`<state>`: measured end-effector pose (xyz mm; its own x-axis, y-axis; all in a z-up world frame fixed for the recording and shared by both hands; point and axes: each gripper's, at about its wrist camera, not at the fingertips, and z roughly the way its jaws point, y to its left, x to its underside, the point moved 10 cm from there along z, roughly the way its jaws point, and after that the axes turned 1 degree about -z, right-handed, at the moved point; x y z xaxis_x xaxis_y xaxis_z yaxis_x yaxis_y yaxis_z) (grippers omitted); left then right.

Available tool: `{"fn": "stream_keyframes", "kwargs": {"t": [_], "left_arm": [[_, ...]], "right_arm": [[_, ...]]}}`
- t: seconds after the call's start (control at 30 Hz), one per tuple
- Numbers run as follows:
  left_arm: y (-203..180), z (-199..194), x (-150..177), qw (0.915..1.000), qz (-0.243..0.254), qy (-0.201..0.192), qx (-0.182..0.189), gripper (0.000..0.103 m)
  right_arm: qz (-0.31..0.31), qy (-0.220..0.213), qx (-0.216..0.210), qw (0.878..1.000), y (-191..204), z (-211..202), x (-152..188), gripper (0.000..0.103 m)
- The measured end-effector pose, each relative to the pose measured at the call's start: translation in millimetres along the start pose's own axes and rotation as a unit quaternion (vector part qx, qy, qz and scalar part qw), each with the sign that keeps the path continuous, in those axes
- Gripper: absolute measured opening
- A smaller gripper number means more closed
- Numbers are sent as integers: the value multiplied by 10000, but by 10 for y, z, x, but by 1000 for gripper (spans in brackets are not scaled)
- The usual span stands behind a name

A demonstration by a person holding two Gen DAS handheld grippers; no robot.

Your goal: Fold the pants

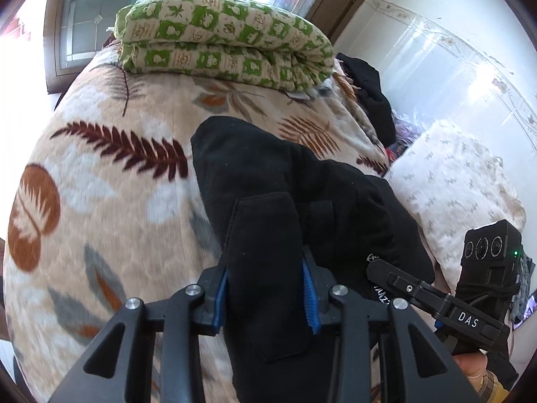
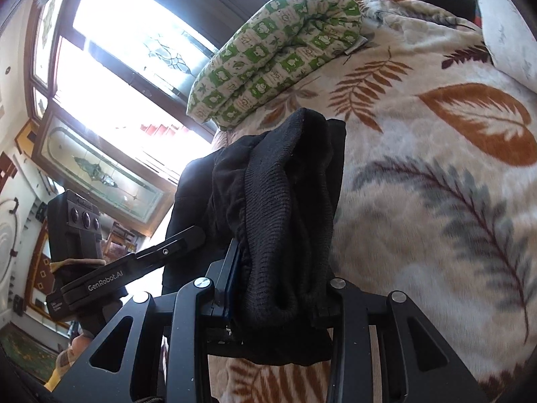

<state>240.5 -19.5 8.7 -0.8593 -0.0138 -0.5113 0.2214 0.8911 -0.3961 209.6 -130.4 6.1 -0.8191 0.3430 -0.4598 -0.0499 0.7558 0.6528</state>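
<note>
On the left side I am holding the left gripper (image 1: 265, 288) closed on a thick flap of the black pants (image 1: 285, 181) — the blue pads (image 1: 308, 288) are pressing into the cloth from both sides, so the jaws are standing narrow, stopped by the fabric rather than by each other. The rest of the pants is trailing forward and down onto the leaf-patterned blanket (image 1: 110, 181), where the far end is lying flat. I am gripping an edge rather than the middle because, as I judge it, a fold needs a clean line to carry over.

Moving across, the folded green-checked quilt (image 1: 221, 40) is sitting at the far side of the bed, well apart from my work, so I am reading the blanket between as the place to lay the fold. To its right, a pale pillow (image 1: 463, 181) is resting by the wall.

On the right side I am holding the right gripper (image 2: 278, 299) pinched on a bunched, ribbed part of the pants (image 2: 288, 208) — it looks like the waistband or a cuff, though I cannot tell which. The cloth is draping over the jaws and hiding the right-hand pad. With both grippers holding the same garment side by side, I am judging that I am partway into lifting one end to bring it over the other.
</note>
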Motion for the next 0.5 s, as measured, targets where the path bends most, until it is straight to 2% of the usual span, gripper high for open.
{"fn": "stream_keyframes", "kwargs": {"t": [0.3, 0.5], "left_arm": [[186, 371, -587, 9999, -45, -49, -128, 39], [341, 686, -759, 9998, -29, 0, -216, 39]], "right_arm": [[-24, -66, 115, 9999, -154, 424, -556, 30], [79, -89, 216, 9997, -320, 703, -775, 31]]}}
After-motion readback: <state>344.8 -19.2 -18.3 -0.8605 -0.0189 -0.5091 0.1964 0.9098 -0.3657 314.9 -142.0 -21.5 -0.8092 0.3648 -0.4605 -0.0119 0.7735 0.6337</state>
